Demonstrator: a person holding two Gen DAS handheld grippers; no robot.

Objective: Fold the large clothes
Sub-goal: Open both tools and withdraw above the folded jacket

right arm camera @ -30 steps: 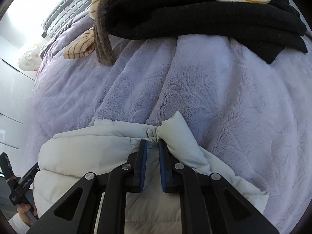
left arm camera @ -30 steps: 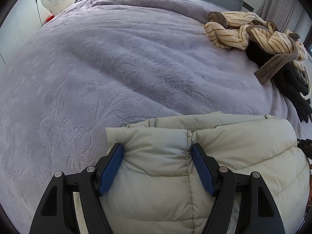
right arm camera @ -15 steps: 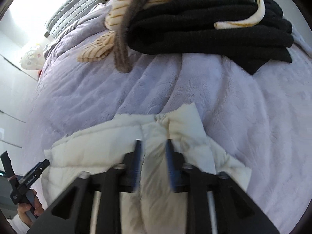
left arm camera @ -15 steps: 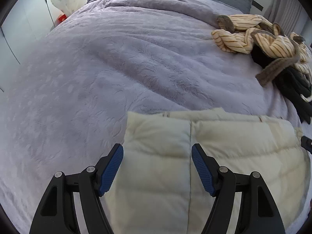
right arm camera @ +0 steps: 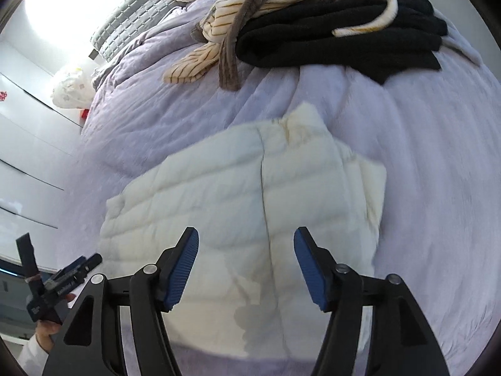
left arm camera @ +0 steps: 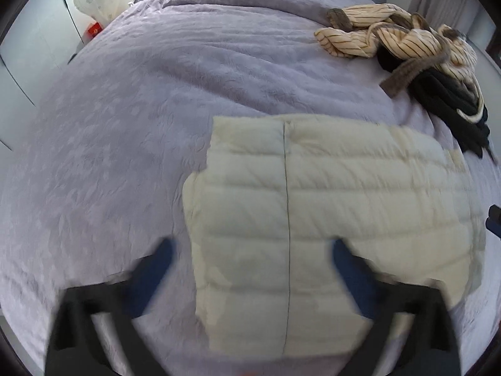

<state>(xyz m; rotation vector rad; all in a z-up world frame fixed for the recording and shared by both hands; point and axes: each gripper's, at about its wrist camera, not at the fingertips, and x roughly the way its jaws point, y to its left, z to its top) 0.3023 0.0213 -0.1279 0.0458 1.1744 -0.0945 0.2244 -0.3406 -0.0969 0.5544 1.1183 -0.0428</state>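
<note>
2 grippers hover above a folded cream puffer jacket (left arm camera: 328, 206) that lies flat on our bed's purple blanket (left arm camera: 156, 94). Our left gripper (left arm camera: 250, 263) and right gripper (right arm camera: 245, 266) both have jaws opening, gripping nothing, with the jacket beneath them. Beyond it sits a pile of striped and black clothes (right arm camera: 313, 22).
</note>
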